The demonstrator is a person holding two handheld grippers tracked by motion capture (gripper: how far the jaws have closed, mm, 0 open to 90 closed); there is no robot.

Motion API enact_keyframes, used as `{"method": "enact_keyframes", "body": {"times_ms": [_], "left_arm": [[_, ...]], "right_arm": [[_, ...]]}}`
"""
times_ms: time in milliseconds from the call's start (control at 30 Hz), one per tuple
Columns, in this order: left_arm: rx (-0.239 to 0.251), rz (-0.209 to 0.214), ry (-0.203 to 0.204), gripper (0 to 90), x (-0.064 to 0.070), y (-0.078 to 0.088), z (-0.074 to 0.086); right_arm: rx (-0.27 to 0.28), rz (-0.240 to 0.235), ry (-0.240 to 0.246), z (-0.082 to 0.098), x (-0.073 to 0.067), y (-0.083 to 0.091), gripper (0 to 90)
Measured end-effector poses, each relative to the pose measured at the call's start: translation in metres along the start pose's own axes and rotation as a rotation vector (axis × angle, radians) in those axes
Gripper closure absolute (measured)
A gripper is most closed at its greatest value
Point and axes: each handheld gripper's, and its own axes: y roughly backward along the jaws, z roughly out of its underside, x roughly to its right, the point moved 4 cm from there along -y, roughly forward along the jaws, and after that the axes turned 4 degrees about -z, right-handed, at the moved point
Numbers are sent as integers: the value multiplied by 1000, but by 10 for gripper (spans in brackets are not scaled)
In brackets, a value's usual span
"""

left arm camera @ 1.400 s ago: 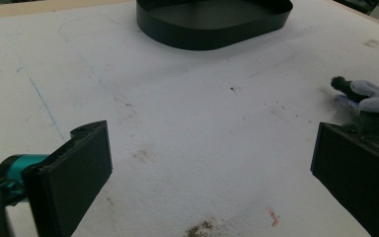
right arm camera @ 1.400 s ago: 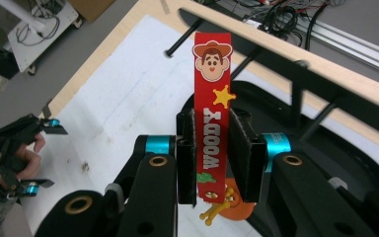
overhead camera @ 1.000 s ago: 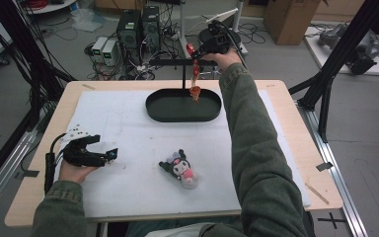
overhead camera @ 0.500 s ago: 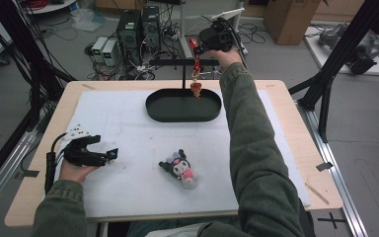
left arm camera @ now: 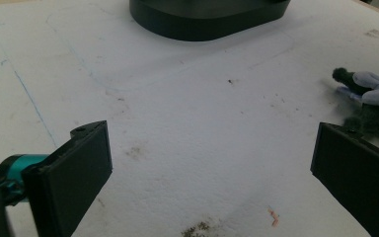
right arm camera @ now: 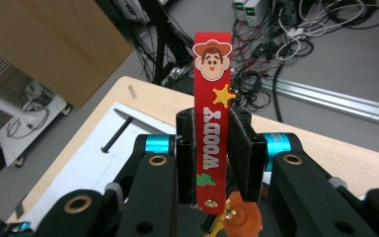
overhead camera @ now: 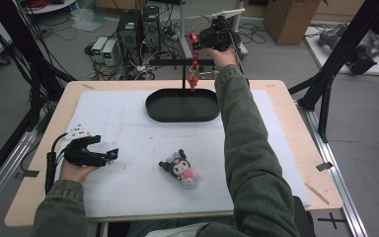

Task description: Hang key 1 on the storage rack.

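Observation:
My right gripper [overhead camera: 197, 40] is held high beyond the table's far edge, shut on a red "Woody" strap keychain [right arm camera: 211, 98]. The keychain [overhead camera: 193, 59] dangles with an orange charm at its lower end, beside the black stand's crossbar [overhead camera: 175, 62] and above the black oval tray [overhead camera: 153, 106]. My left gripper [overhead camera: 109, 154] rests low on the white mat at the left, its jaws wide open [left arm camera: 212, 148] with only bare mat between them. A black and pink plush toy [overhead camera: 181, 168] lies on the mat near the middle, to the right of the left gripper [left arm camera: 370, 98].
A white mat [overhead camera: 128, 128] covers most of the wooden table [overhead camera: 296, 143]. Computers and cables [overhead camera: 133, 34] sit on the floor behind the table. Black frame posts [overhead camera: 335, 64] rise at the right and the left. The tray's wall [left arm camera: 202, 24] lies ahead of the left gripper.
The keychain's hanging charm sits a little higher above the tray than a second ago. The left gripper and the plush toy have not moved.

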Motion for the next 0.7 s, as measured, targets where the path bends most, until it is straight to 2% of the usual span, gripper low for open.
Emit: {"method": "enact_keyframes", "body": {"times_ms": [33,133,167,233,300,333,367,400,433,467,567,600,700], "left_arm": [[0,1,0,26,0,0,0],[1,-1,0,26,0,0,0],[1,-2,0,26,0,0,0],[-2,-1,-4,26,0,0,0],[-2,-1,-6,26,0,0,0],[-1,-3,-4,26,0,0,0],[-1,-4,-4,26,0,0,0],[-1,-3,-3,26,0,0,0],[-1,-4,-3,26,0,0,0],[-2,-5,-4,26,0,0,0],[-3,-5,-6,26,0,0,0],[-4,-5,-5,26,0,0,0],[-4,-6,-7,26,0,0,0]], "right_arm": [[4,5,-4,0,0,0,724],[49,20,-13,-3,-2,3,457],[49,20,-13,-3,-2,3,457],[61,34,-2,-4,-3,9,345],[58,48,-1,-3,-2,14,274],[58,48,-1,-3,-2,14,274],[55,59,7,-2,-2,18,190],[55,59,7,-2,-2,18,190],[59,66,25,-2,-3,22,119],[59,66,25,-2,-3,22,119],[67,79,76,1,-4,27,86],[66,89,82,2,-5,28,24],[96,139,151,6,-9,33,7]]}}
